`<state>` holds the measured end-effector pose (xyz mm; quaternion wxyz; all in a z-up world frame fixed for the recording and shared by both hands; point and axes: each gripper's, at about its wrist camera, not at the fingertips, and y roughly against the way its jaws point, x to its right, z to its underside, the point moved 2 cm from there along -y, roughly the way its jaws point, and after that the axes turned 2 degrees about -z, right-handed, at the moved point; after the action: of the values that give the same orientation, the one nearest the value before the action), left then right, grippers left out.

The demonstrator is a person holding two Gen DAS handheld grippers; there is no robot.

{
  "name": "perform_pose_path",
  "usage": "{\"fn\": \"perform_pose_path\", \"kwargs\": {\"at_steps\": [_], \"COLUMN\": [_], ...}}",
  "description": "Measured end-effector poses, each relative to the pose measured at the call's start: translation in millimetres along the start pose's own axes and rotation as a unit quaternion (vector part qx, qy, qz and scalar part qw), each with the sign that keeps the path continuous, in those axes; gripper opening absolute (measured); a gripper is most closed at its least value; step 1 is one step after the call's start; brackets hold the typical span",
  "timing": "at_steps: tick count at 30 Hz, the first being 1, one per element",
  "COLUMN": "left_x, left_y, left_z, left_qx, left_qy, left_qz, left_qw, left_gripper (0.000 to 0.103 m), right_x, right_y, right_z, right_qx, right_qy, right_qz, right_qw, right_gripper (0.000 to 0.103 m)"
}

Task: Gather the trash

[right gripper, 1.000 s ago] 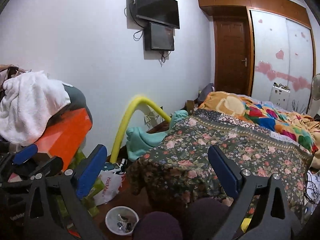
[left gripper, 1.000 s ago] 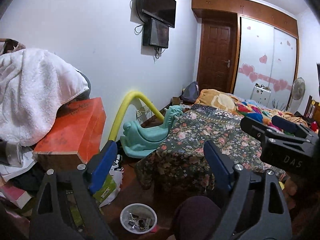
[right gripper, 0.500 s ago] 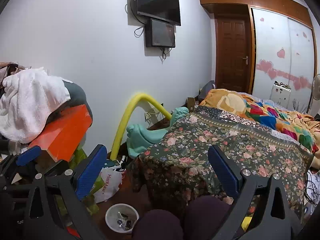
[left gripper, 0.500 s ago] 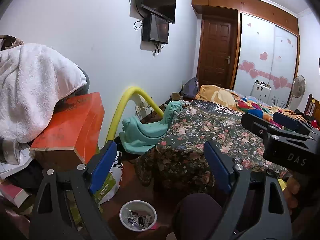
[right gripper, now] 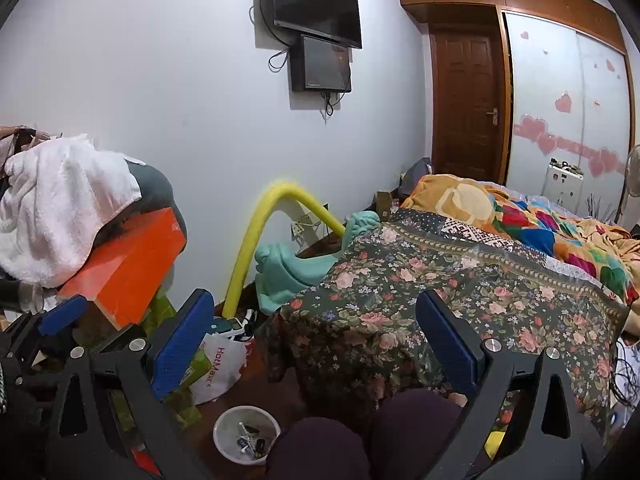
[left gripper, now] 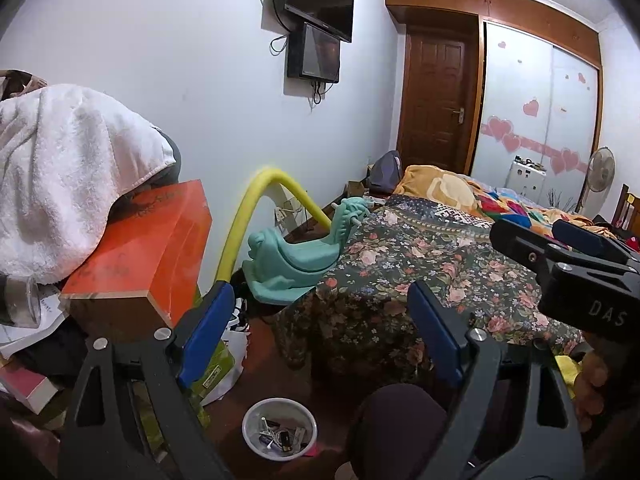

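Note:
My left gripper (left gripper: pixel 320 332) is open and empty, held above the floor beside the bed. My right gripper (right gripper: pixel 316 340) is open and empty too; it also shows at the right of the left wrist view (left gripper: pixel 560 248). A small white bowl (left gripper: pixel 279 434) with bits of rubbish in it sits on the brown floor below both grippers, and shows in the right wrist view (right gripper: pixel 246 434). A white plastic bag (right gripper: pixel 218 364) and green packaging (left gripper: pixel 212 368) lie on the floor left of the bowl.
A bed with a floral cover (left gripper: pixel 432 276) fills the right. An orange box (left gripper: pixel 140 248) under a white towel (left gripper: pixel 64 168) is stacked at left. A teal rocking toy (left gripper: pixel 296 256) and yellow foam tube (left gripper: pixel 244 224) stand by the wall. The person's knees (right gripper: pixel 360 436) are below.
Both grippers have risen and tilted up slightly, so the room has slid down a little in both views. Both stay open.

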<state>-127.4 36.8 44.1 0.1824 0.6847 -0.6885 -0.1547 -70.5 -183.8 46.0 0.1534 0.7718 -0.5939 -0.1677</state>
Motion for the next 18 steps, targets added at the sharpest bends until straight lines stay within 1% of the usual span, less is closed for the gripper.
{"fn": "perform_pose_path", "kwargs": {"at_steps": [18], "left_x": [-1.9], "left_y": [0.1], "left_z": [1.4], "left_qx": [-0.006], "left_qy": [0.008], "left_qz": [0.006], "left_qw": [0.9999], "left_gripper": [0.09], "right_x": [-0.3], "right_y": [-1.3], "right_z": [0.1], "right_qx": [-0.002], "right_qy": [0.001], "right_qz": [0.003], "right_qw": [1.0], "right_gripper": [0.1]}}
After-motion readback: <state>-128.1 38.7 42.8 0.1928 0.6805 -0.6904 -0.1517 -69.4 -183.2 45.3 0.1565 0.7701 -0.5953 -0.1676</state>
